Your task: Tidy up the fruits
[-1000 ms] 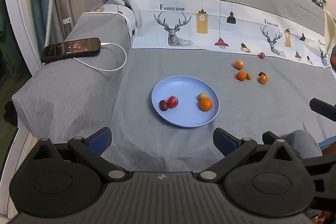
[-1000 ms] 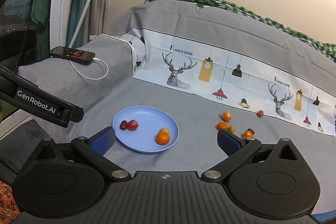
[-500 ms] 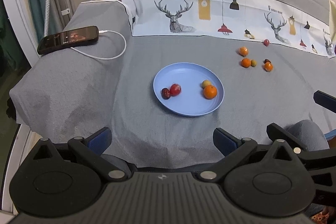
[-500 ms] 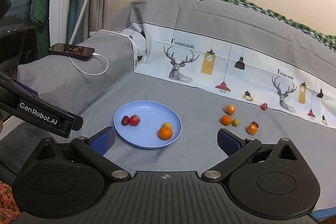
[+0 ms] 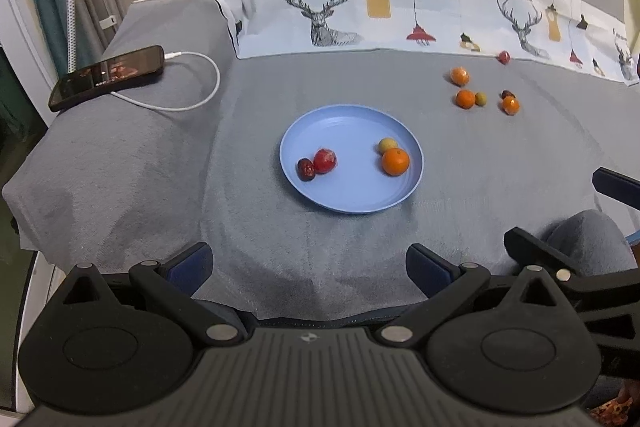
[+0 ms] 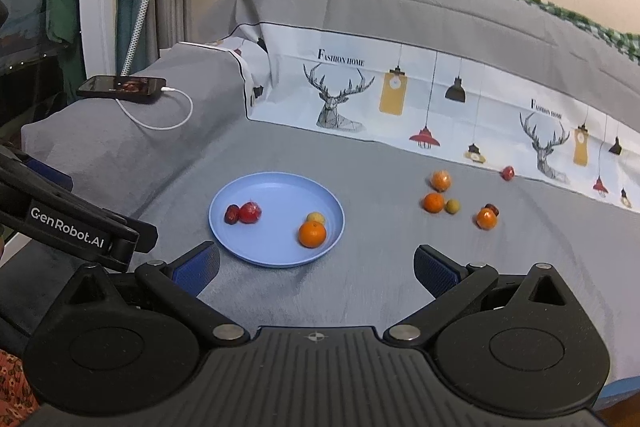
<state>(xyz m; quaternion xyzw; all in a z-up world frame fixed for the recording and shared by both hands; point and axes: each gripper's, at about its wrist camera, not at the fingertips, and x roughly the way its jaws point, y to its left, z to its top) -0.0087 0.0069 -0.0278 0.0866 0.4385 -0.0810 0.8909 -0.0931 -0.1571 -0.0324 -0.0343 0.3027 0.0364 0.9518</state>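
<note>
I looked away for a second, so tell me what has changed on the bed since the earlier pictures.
Only the cameras shifted: the left claw tilted so the blue plate sits higher in its view, and the right claw eased slightly towards the loose fruits. Both stay open and empty. The four fruits on the plate, the six on the cloth and the phone have not moved.

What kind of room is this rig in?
Probably a bedroom at home, not a lab: the blue plate of fruit sits on a bed's grey cover with a deer-print sheet behind, and a phone charges on its cable at the edge.
</note>
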